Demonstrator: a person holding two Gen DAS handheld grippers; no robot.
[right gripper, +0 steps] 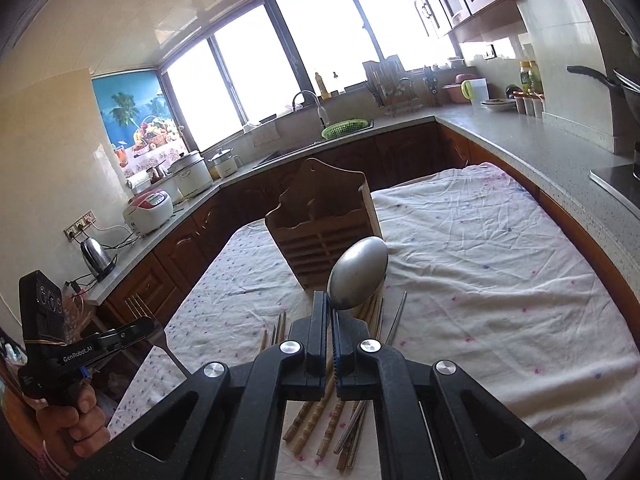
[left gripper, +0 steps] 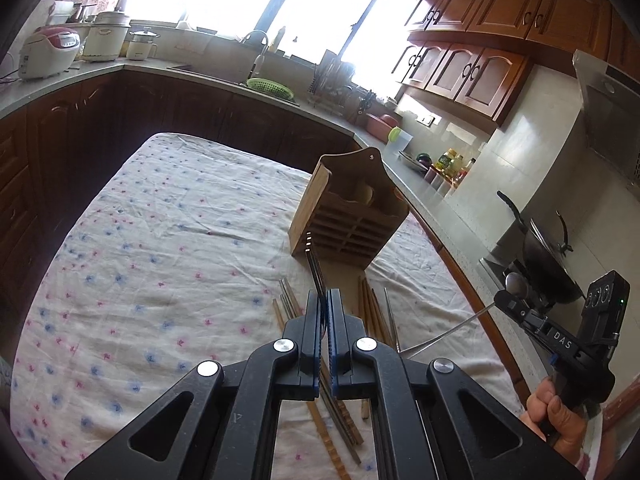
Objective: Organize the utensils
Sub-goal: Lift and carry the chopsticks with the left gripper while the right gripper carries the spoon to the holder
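Both pairs of jaws are standing closed, each clamping a utensil. The left gripper [left gripper: 324, 300] is pinching a fork [left gripper: 314, 260] by its neck, so the tines are sticking out past the fingertips and aiming toward the wooden holder [left gripper: 352, 216]. From the right wrist view the same fork [right gripper: 154, 320] is showing edge-on, its handle trailing down and back behind the left gripper [right gripper: 148, 326]. The right gripper [right gripper: 330, 308] is gripping a spoon [right gripper: 358, 274] just below the bowl, which is rising above the fingertips with its back to the camera. In the left view that spoon [left gripper: 516, 282] is poking out beyond the right gripper [left gripper: 506, 302], its thin handle slanting back toward the cloth.

Holding each piece near its head is probably leaving the long handle free, which would suit dropping it handle-first into a slot, though that would call for turning the wrists over. Each gripper is being held by a hand [left gripper: 548, 404], both clear of the cloth [left gripper: 160, 240].

The holder is standing upright on the cloth, ahead of both grippers and apart from them, its open compartments at the top and a slatted front below. Something pale seems to be already sitting inside; what it is I cannot tell. Chopsticks [right gripper: 320, 416], bamboo and metal, are lying loose on the cloth under the grippers, between them and the holder, not yet sorted.
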